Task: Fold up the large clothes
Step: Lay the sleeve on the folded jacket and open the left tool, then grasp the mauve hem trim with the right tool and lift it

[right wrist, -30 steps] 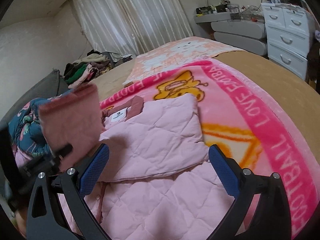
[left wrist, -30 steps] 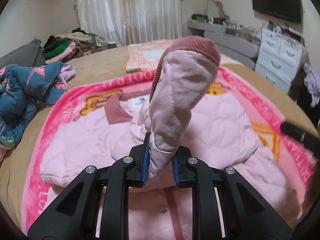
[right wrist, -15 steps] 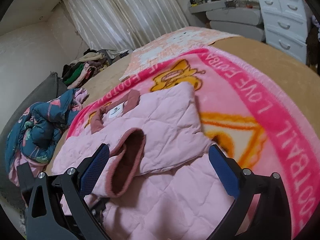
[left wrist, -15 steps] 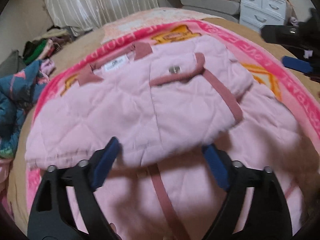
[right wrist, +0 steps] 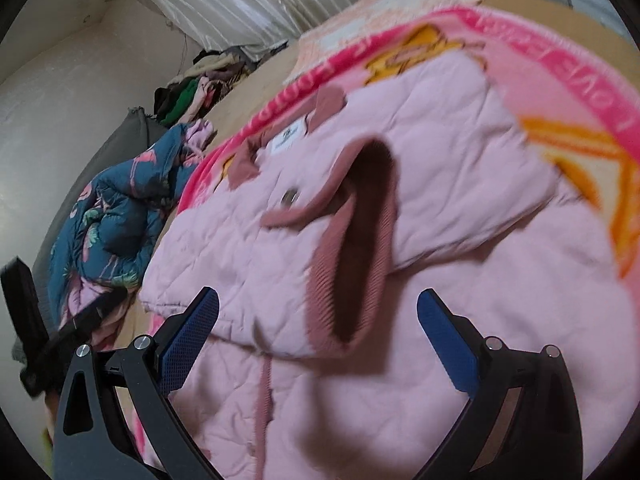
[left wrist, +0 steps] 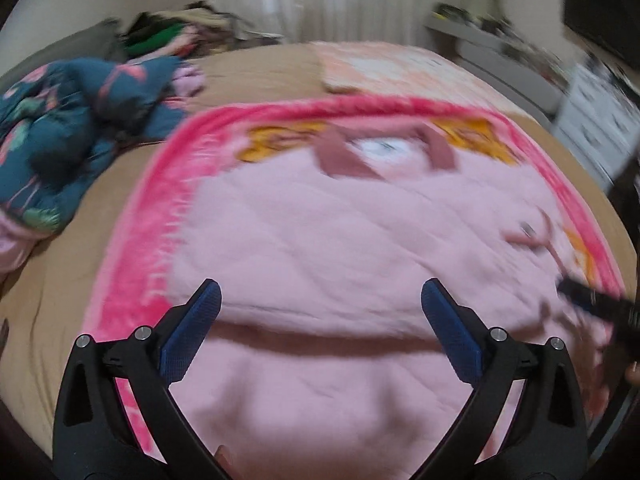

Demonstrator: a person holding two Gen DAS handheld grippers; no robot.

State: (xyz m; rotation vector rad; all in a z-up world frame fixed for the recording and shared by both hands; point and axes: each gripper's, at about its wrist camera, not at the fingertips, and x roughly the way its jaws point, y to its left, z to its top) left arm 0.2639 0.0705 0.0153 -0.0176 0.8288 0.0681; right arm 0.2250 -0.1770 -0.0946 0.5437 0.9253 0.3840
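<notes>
A pink quilted jacket (left wrist: pixel 340 240) lies flat on a pink printed blanket (left wrist: pixel 160 208), its dusty-rose collar (left wrist: pixel 344 156) at the far end. My left gripper (left wrist: pixel 320 284) hovers over the jacket's lower half; its jaws are opening wide, with nothing gripped between them. In the right wrist view one sleeve lies folded across the jacket (right wrist: pixel 460 152), its ribbed cuff (right wrist: pixel 360 240) gaping towards me. My right gripper (right wrist: pixel 318 293) is open just above that cuff, with the cuff's end between the fingers but apart from the pads. The left wrist view is blurred.
A crumpled dark blue floral quilted garment (left wrist: pixel 60 128) lies left of the blanket on the tan bed. A pile of clothes (left wrist: pixel 168 36) sits by the curtain at the back. White drawers (left wrist: pixel 592 108) stand at the far right. The other gripper's black body (right wrist: pixel 24 300) shows at the left edge.
The left gripper let go of the raised sleeve, opened wide and swung over the jacket's left side. The sleeve now lies across the jacket. The right gripper sank towards the cuff and rolled.
</notes>
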